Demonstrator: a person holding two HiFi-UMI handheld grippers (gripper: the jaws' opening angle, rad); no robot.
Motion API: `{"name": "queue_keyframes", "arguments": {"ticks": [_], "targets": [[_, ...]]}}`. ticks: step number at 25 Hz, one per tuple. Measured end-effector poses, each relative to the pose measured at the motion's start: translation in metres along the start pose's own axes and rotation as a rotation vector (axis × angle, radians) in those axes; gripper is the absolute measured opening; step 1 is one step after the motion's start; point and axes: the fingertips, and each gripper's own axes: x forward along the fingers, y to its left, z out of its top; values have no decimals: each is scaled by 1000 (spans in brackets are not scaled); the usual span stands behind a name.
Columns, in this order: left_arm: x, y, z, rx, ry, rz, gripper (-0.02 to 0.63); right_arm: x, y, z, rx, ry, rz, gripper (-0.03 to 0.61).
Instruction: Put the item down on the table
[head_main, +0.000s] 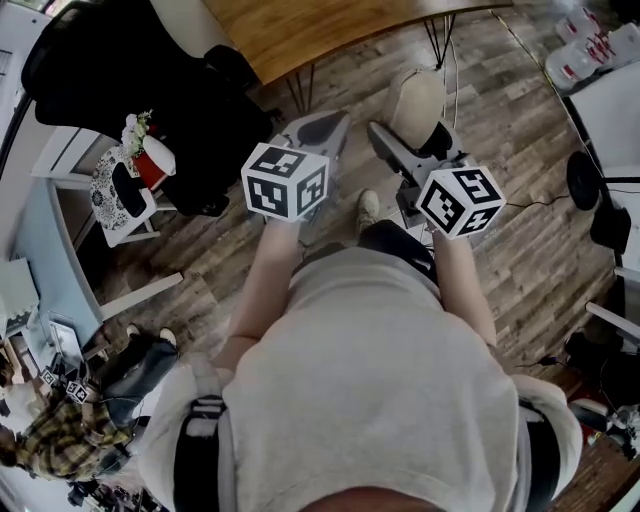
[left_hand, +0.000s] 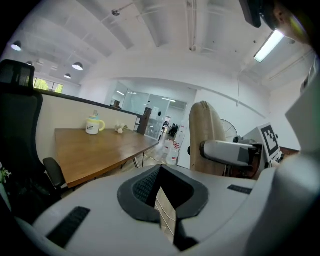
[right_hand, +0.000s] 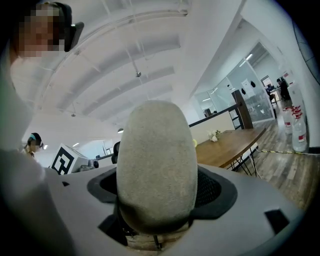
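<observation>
1. The right gripper (right_hand: 159, 192) gripped the beige item (right_hand: 157, 145) at its near end, and the item stood out beyond the jaws.
2. The left gripper (left_hand: 161, 172) was closed on nothing.
3. The item hung over the floor (head_main: 510, 150), and the table (head_main: 330, 30) was farther away.

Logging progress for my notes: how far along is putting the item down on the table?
Done: the right claw is clamped on the beige item, held over the floor. In hand: the carry; the table lies ahead, apart from it. To do: reach the table, set the item down, release. The left claw is shut and empty.
</observation>
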Motion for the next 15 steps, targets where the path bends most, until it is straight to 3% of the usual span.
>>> {"name": "queue_keyframes", "arguments": {"ticks": [7, 15], "targets": [[70, 3, 40, 5, -25, -6, 15, 30, -65, 38, 0, 4, 22, 407], [119, 7, 58, 7, -9, -8, 15, 41, -116, 56, 4, 7, -5, 407]]}}
